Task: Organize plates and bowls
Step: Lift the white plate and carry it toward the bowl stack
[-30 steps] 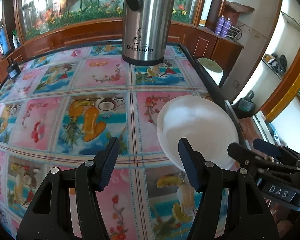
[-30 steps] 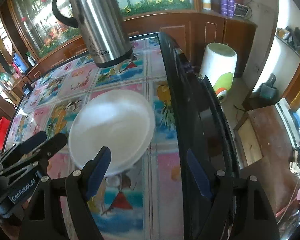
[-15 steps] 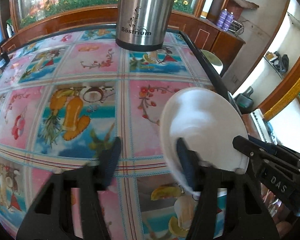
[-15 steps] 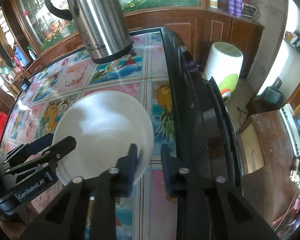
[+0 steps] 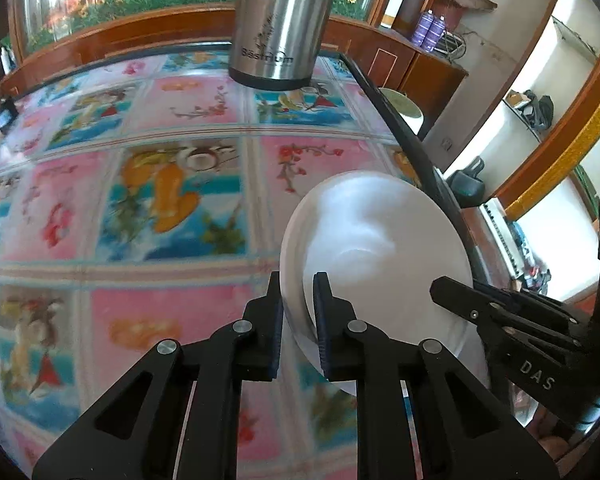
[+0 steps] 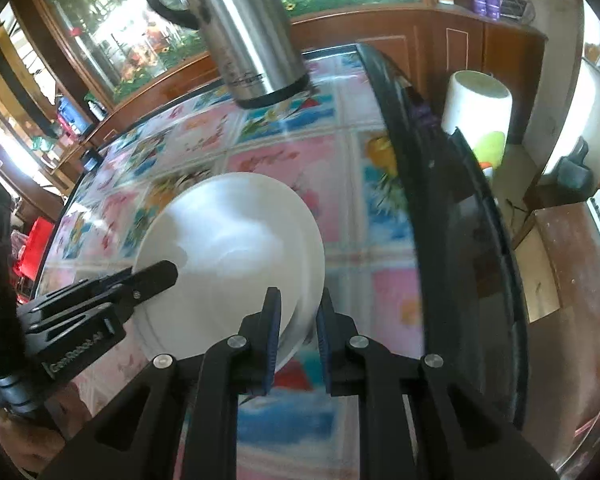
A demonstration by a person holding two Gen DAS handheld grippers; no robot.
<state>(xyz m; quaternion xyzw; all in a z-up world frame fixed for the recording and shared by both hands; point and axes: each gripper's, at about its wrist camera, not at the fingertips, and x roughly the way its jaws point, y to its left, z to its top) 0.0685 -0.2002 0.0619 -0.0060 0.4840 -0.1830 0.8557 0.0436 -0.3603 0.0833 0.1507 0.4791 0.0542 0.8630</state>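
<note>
A white plate (image 5: pixel 376 256) is held tilted above the table near its right edge. My left gripper (image 5: pixel 298 312) is shut on the plate's left rim. My right gripper (image 6: pixel 298 320) is shut on the plate's (image 6: pixel 228 248) right rim. Each gripper shows in the other's view: the right one at the plate's far side in the left wrist view (image 5: pixel 452 292), the left one in the right wrist view (image 6: pixel 156 276). No bowl is in view.
A tall steel thermos (image 5: pixel 280 20) stands at the back of the table. The tabletop (image 5: pixel 140 200) has a colourful fruit-pattern cover and a black rim (image 6: pixel 440 200) on the right. A white bin (image 6: pixel 476 108) stands on the floor beyond that rim.
Both grippers went from open to shut on opposite rims of the plate. The plate lay flat on the table and now is lifted and tilted.
</note>
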